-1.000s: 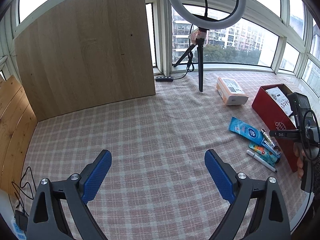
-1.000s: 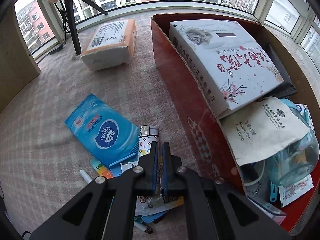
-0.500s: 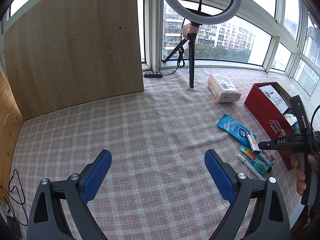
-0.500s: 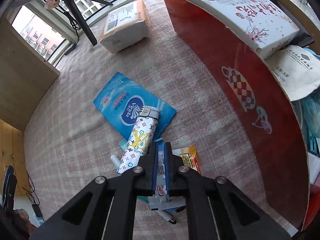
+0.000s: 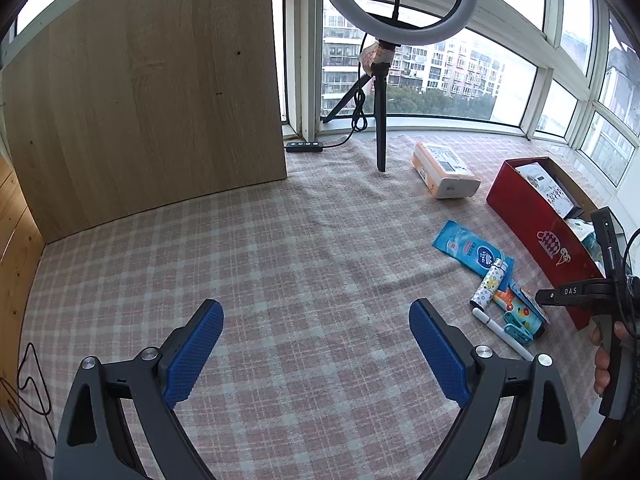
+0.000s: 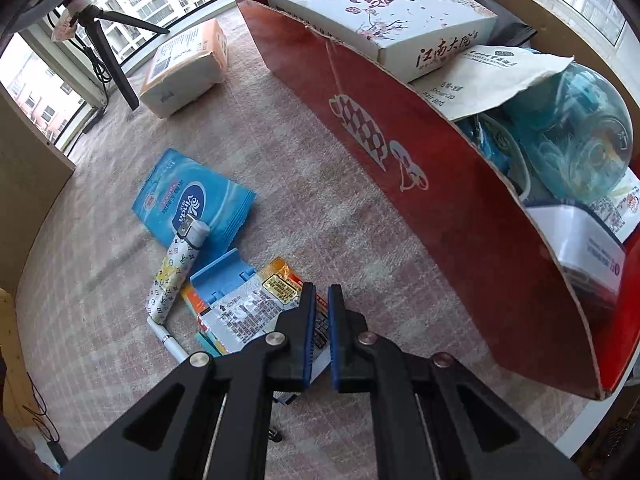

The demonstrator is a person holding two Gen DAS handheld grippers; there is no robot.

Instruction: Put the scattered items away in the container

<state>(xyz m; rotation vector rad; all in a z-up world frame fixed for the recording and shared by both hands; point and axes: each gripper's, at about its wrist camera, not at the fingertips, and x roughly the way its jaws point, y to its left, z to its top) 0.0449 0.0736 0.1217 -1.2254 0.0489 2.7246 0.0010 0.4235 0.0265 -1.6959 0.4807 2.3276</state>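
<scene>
Left wrist view: the left gripper (image 5: 316, 354) hangs wide open over bare checked cloth (image 5: 280, 264), holding nothing, seemingly parked out of the way while the other hand works. At 3 o'clock lies the clutter: a blue wipes pack (image 5: 472, 250), a patterned lighter (image 5: 489, 285) resting on its corner, a white pen (image 5: 502, 333) and a colourful sachet (image 5: 518, 308). The red box (image 5: 536, 228) stands just beyond them at 2 o'clock, its open top towards the pile, which should keep each carry short. The right gripper (image 5: 540, 295) pokes in from the right edge above the sachet, marked "DAS". An orange tissue pack (image 5: 444, 174) lies apart at 1 o'clock, near the ring light (image 5: 398, 4) tripod.

Right wrist view: the right gripper (image 6: 318, 300) has its jaws nearly together, a slim gap between the pads; the sachet (image 6: 248, 312) lies under them, but whether it is pinched I cannot tell. The wipes pack (image 6: 192, 200) at 10 o'clock reads "Vinda". The lighter (image 6: 176, 272) leans across it, beside a blue clip (image 6: 220, 276), with the pen (image 6: 166, 338) below. The box (image 6: 460, 208) fills 1 to 4 o'clock, already holding a white carton (image 6: 384, 12) with Chinese characters, a paper packet (image 6: 488, 76) reading "Shower Cap", and a clear teal globe (image 6: 572, 136).
</scene>
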